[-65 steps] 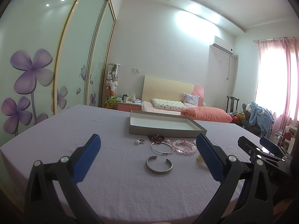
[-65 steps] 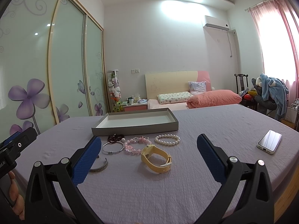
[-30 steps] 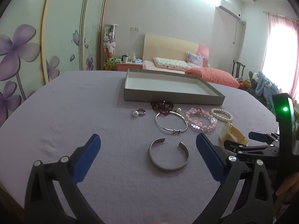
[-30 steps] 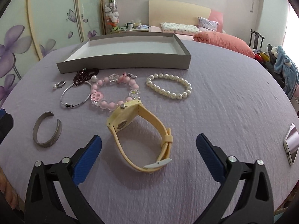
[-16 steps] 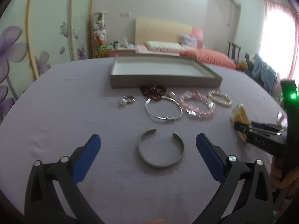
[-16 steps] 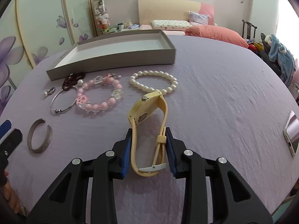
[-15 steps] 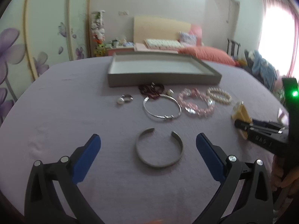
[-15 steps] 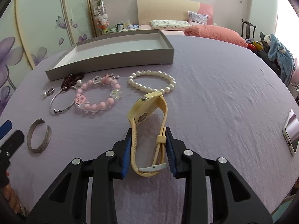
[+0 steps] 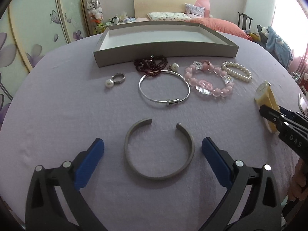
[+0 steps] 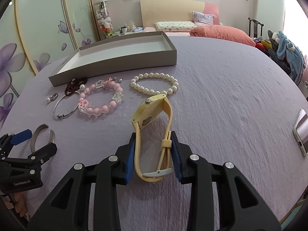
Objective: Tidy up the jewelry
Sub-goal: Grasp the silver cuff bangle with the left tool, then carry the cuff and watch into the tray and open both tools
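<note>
My right gripper is shut on the strap of a yellow watch, which also shows in the left wrist view. My left gripper is open, its blue pads on either side of a grey open cuff bracelet lying on the purple cloth. Beyond lie a silver bangle, a pink bead bracelet, a pearl bracelet, dark red beads, a ring with a pearl and a loose pearl. The empty grey tray stands behind them.
A phone lies on the cloth at the right edge. A bed with pink pillows, a chair with a blue garment and flowered wardrobe doors stand behind the table.
My left gripper has moved down and forward so the grey cuff lies between its open pads. My right gripper stays shut on the yellow watch, closed on it within the last second.
</note>
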Available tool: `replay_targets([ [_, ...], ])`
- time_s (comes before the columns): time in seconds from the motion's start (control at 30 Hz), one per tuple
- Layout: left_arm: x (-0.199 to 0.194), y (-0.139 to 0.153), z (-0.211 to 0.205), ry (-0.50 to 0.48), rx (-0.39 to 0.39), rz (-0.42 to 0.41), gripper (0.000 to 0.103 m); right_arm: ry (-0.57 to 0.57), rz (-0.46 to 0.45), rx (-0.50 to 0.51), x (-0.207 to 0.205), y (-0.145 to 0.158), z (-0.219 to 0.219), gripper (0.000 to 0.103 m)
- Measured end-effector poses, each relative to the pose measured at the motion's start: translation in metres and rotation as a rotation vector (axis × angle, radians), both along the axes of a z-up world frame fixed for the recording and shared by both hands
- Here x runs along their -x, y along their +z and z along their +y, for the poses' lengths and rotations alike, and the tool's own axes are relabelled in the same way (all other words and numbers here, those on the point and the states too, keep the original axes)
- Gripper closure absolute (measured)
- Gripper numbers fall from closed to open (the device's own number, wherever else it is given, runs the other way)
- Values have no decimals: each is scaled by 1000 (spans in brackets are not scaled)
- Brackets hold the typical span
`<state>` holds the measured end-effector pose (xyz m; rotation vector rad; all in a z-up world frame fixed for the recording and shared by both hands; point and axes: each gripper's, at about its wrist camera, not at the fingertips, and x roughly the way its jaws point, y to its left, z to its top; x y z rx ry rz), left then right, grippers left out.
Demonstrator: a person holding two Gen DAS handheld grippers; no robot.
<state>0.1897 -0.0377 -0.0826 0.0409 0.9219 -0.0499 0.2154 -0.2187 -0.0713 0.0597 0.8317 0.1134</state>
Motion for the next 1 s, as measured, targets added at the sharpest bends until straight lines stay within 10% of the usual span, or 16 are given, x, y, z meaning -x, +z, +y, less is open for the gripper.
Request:
replay_targets([
  [0.3,4,5,-2,-13,-3,-26,37,0,-1,2,0,0,0,68],
  [1.0,24,39,20,34,103,-161,38,42,-155,-40,11,30,3,68],
])
